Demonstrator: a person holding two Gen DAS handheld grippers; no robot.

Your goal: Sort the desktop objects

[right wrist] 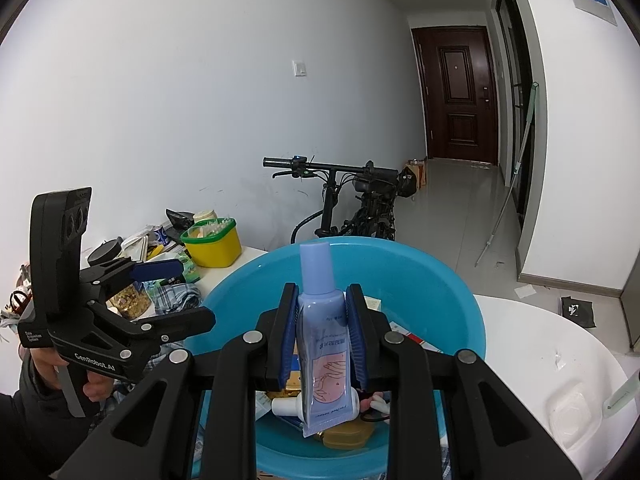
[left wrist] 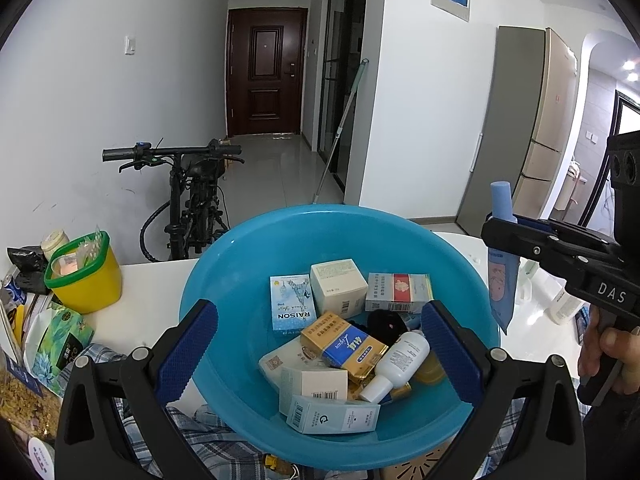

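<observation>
A blue plastic basin (left wrist: 224, 272) (right wrist: 448, 280) on the white table holds several small boxes, a white bottle (left wrist: 396, 364) and other bits. My right gripper (right wrist: 322, 340) (left wrist: 500, 230) is shut on a pale blue hand-cream tube (right wrist: 322, 332) (left wrist: 500, 276), cap up, held over the basin's right rim. My left gripper (left wrist: 318, 356) (right wrist: 160, 276) stands open at the basin's near side, its blue pads (left wrist: 188, 348) wide apart with nothing pressed between them.
A yellow tub with a green rim (left wrist: 86, 276) (right wrist: 214, 246) stands at the table's left among snack bags and a checked cloth (left wrist: 100, 354). A bicycle (left wrist: 192, 196) leans by the wall behind. A clear plastic tray (right wrist: 572, 412) lies on the right.
</observation>
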